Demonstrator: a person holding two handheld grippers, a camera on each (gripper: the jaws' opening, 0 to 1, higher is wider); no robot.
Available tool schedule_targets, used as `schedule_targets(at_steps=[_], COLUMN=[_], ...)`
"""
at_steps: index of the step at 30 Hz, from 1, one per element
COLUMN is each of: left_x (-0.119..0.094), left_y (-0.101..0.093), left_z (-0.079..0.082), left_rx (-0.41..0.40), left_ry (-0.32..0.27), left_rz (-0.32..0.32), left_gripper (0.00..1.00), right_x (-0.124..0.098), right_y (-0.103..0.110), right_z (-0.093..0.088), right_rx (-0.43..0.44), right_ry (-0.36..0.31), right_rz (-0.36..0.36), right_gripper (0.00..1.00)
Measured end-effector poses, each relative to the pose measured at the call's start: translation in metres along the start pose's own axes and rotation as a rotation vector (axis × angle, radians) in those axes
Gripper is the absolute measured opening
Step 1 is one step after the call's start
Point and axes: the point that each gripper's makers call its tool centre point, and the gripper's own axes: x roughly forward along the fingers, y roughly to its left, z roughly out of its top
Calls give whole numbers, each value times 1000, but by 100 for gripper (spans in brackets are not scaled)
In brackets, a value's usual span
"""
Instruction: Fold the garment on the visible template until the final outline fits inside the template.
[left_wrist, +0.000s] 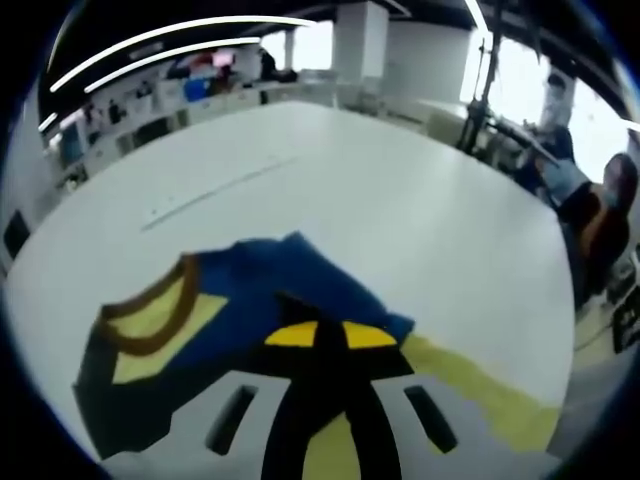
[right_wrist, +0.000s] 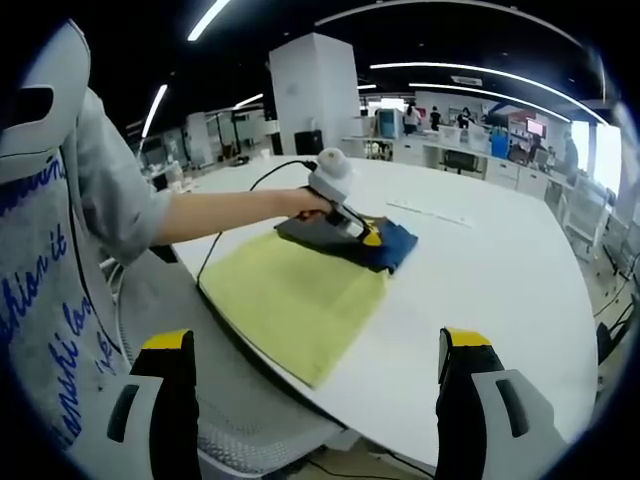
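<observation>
A dark blue garment (left_wrist: 265, 285) with a yellow neck panel and brown trim lies folded on the white table (left_wrist: 380, 190). Part of it rests on the yellow-green template (left_wrist: 490, 395). My left gripper (left_wrist: 330, 335) is down on the garment's near edge, its yellow-tipped jaws closed together on the cloth. In the right gripper view a hand holds that left gripper (right_wrist: 352, 228) on the garment (right_wrist: 395, 242), at the far end of the template (right_wrist: 290, 290). My right gripper (right_wrist: 315, 342) hovers off the table's near edge with its jaws wide apart and nothing between them.
A person's bare forearm (right_wrist: 225, 212) and grey lettered sleeve (right_wrist: 60, 250) reach in from the left. A black cable (right_wrist: 215, 250) trails from the left gripper across the table (right_wrist: 500, 270). Another person (left_wrist: 600, 215) sits beyond the table's far right edge. Desks line the background.
</observation>
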Motion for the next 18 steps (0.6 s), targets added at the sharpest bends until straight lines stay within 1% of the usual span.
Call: schedule_targets(at_steps=[7, 18], left_x=[1, -2], left_y=[-6, -12], left_z=[6, 10], left_rx=[5, 17], left_ry=[-14, -22], left_rz=[-7, -12], left_gripper=[4, 5], right_x=[-1, -1], right_y=[1, 2], right_z=[0, -1], right_rx=[-3, -3], right_ry=[-3, -2], right_rz=[2, 5], right_gripper=[100, 100])
